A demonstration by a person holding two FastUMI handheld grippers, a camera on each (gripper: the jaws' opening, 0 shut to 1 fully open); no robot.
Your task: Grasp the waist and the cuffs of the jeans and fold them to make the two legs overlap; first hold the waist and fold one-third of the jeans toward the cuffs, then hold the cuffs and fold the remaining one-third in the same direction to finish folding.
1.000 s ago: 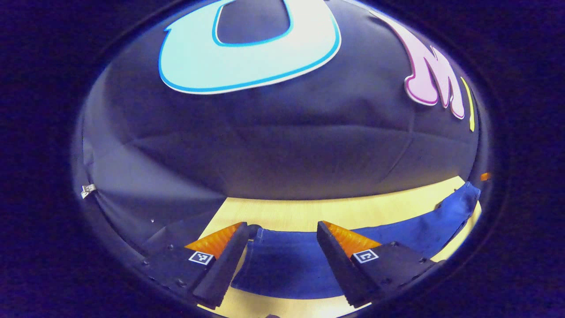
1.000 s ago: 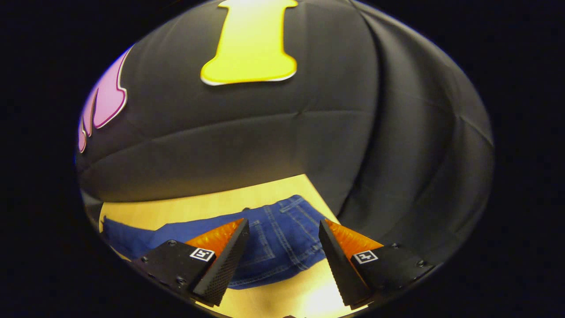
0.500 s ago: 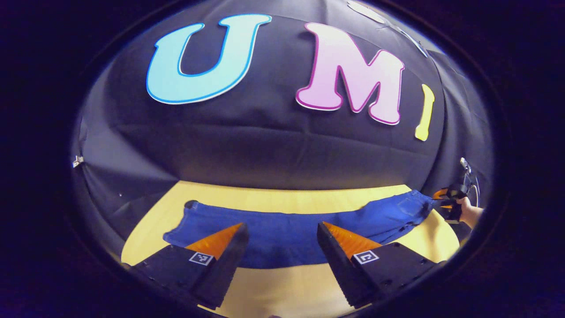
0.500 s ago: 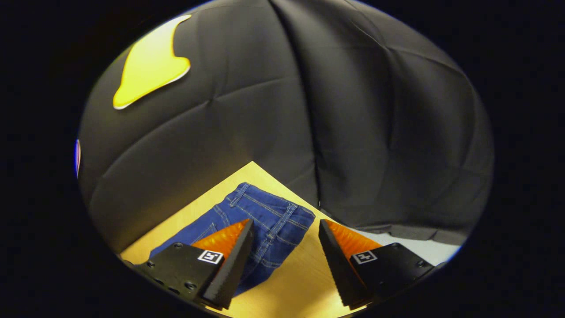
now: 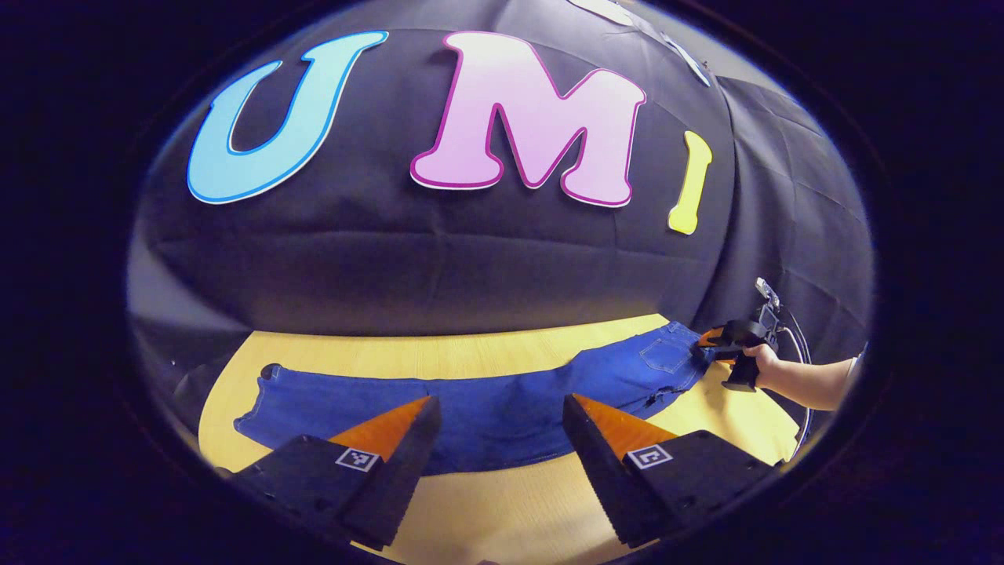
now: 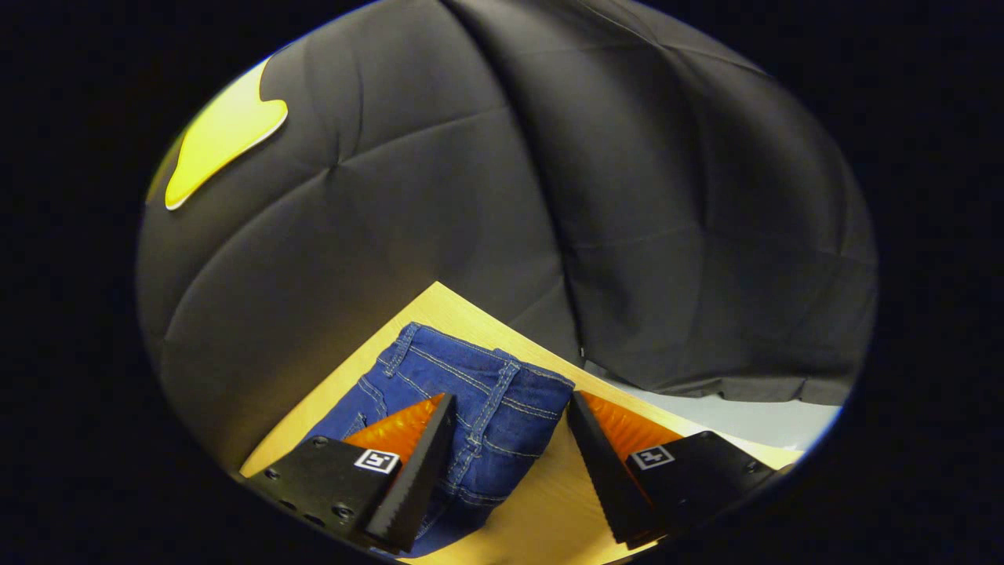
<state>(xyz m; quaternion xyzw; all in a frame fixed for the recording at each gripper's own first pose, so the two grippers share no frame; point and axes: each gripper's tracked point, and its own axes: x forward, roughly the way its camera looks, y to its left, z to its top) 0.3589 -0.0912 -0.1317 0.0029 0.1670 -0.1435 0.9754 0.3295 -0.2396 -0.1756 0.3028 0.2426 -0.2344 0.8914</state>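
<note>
a light wooden table [image 5: 502, 357] stands against the booth's black cloth wall [image 5: 439, 267], which hangs creased and folded; past the table's corner [image 6: 443, 289] lies pale grey floor [image 6: 745, 420].

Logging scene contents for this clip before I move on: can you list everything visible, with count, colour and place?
jeans: one pair, blue denim, laid out long across the table; cuffs toward the left of the left gripper view, waist at the right end.
table: one, light wood, under the jeans.
booth wall: black cloth, behind the table.
floor: pale strip past the table's edge, right gripper view.
left claw: one, open, hovering above the jeans' middle.
right claw: one, open, over the waist.
hand: one, holding the right claw by the waist end, forearm bare.
</note>
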